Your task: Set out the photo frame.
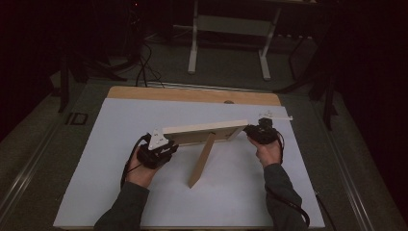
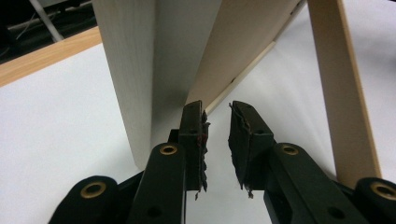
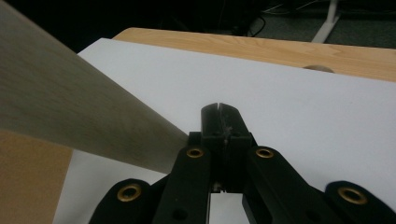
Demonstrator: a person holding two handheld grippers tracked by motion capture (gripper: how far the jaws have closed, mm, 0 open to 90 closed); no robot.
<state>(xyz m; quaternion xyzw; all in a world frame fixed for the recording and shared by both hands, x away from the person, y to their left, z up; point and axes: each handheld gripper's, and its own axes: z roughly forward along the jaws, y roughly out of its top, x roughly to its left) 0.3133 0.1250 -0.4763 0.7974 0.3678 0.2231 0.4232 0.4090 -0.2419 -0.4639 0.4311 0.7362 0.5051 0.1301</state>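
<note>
Picture frame [image 1: 204,133] stands on the table [image 1: 120,159], mid-table, its back leg [image 1: 202,161] running toward the near edge. Left gripper [image 1: 161,147] at frame's left end; right gripper [image 1: 257,131] at its right end. Desk legs [image 1: 228,43] on the floor beyond the far edge.

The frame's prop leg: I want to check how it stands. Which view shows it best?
The high view: the prop leg shows whole, slanting from the wooden frame down to the white table. The left gripper view gives a close stretch. The right gripper view shows the frame's blurred edge.
</note>
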